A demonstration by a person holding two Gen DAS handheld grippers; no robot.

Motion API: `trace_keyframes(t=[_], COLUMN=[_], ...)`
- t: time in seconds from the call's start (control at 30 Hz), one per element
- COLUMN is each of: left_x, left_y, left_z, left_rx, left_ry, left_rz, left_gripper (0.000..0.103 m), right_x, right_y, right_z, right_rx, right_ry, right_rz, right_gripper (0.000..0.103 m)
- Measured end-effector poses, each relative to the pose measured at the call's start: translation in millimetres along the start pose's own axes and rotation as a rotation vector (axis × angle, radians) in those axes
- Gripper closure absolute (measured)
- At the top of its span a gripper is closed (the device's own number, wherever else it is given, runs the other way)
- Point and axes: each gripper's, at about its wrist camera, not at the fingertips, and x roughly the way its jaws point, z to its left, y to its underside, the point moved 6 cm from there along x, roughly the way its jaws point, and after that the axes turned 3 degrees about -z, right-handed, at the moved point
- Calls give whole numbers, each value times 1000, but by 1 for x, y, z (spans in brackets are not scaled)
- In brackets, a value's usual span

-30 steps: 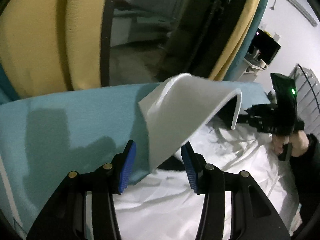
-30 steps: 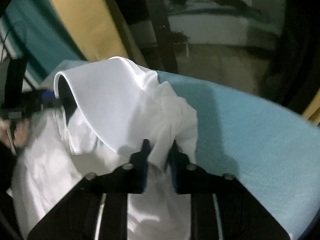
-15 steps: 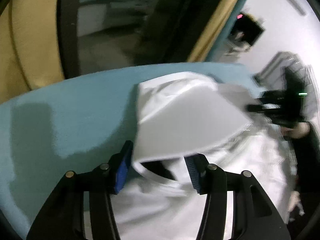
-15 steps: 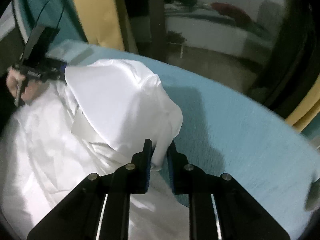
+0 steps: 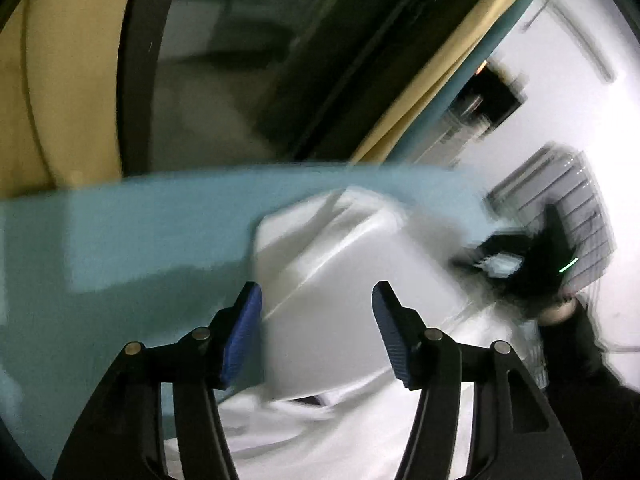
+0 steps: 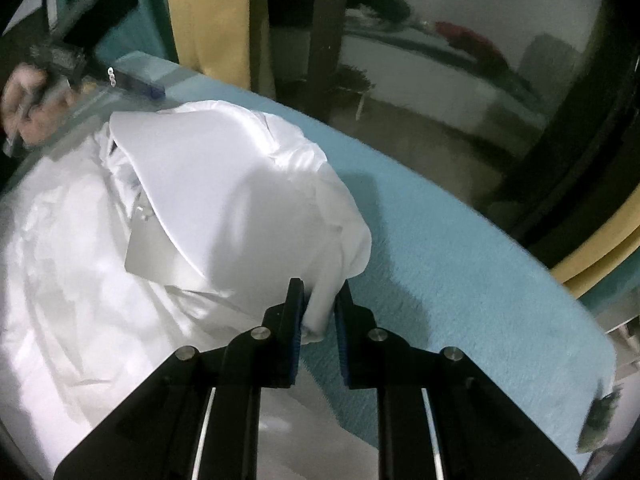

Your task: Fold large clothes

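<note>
Fabric of the white garment point(image 6: 224, 200) lies bunched on the teal-covered worktop point(image 6: 460, 256), its folded-over flap humped toward the far edge. The right tool point(image 6: 318, 312) is clamped on a fold at the flap's right end, the cloth running away leftward from it; the left tool point(image 5: 316, 312) has just been opening, its jaws now spread with the flap's other end loose between them, pads not pressing. The right one is therefore the only hold. Beyond the far edge stand yellow curtains point(image 6: 208, 20) and a dark window; nothing blocks the cloth
</note>
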Motion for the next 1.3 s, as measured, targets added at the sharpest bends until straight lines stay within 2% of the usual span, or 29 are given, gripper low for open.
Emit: trace_keyframes(t=[0.07,0.13,0.2,0.23,0.27,0.3,0.47,0.5,0.53,0.57,0.6,0.63,0.67,0.73,0.87,0.93,1.03,1.17,1.3], left_x=[3,4,8,9,8,9,10,12,16,17,17,17,16,9,-11,-14,-9,-11,-28], left_y=[10,16,21,22,23,24,30,33,34,33,33,32,31,25,9,8,20,38,49], left_z=[3,4,4,7,6,4,-3,-8,-13,-16,-18,-21,-22,-29,-48,-56,-56,-60,-72], left_rx=[30,37,56,70,104,142,230,266,292,317,338,342,347,416,561,619,670,717,740], left_ry=[-27,2,26,26,26,22,-15,-31,-47,-77,-111,-107,-107,-195,-364,-411,-449,-467,-448], left_rz=[-7,13,58,79,75,84,98,95,90,80,66,54,41,-38,-223,-272,-272,-273,-328], left_gripper=[42,42,42,42,41,41,40,40,43,58,63,74,82,88,89,89,89,88,87], right_x=[-5,-3,4,4,4,7,19,23,22,26,27,26,22,14,-5,-5,0,1,-16], right_y=[6,13,19,19,17,15,-1,-8,-6,-7,-10,-13,-18,-28,-45,-44,-30,-5,6], right_z=[-9,-15,-27,-31,-35,-37,-34,-30,-21,-12,-11,-8,-4,7,49,62,72,82,89], right_rx=[72,157,260,296,341,363,393,368,329,285,268,242,184,57,-328,-425,-512,-591,-638], right_ry=[-80,-212,-342,-399,-480,-514,-566,-560,-542,-484,-449,-393,-296,-126,252,356,449,454,475], right_rz=[-3,19,46,29,23,20,11,12,22,45,45,34,26,10,-89,-121,-154,-184,-246], right_gripper=[87,81,61,55,43,40,40,59,78,86,86,86,87,88,88,88,88,87,82])
